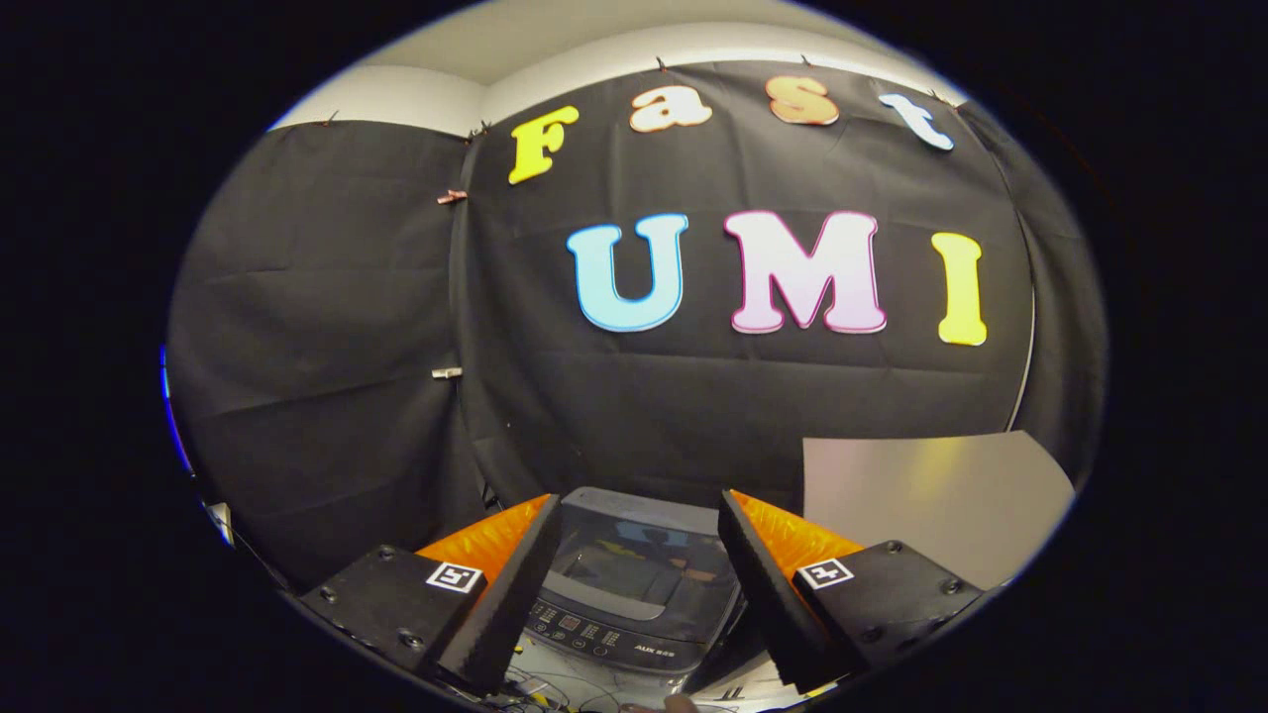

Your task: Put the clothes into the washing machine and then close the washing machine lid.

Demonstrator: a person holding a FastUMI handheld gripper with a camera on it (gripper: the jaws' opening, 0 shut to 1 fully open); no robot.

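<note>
My hand-held gripper (639, 555) hung in the air above the washing machine (634, 584), its two fingers spread wide apart and pinching nothing. I saw the machine in the gap between the fingers and below them, top side facing up.

The washing machine lid (629, 560) lay flat and shut over the tub; it was dark and glossy, and it mirrored bits of colour from the booth wall behind. I could not see through it well enough to tell what was inside. A strip of buttons, the control panel (604, 634), ran along the near edge of the machine top, closest to me. The far edge of the machine stood close to the black cloth wall (327, 347).

A pale grey board (921, 495) stood just to the right of the machine, beyond my right finger, leaning or propped near the cloth; which, I could not tell.

Some thin cables (540, 688) lay loose beside the machine's near edge, under my left finger.

No clothes were visible to me.
</note>
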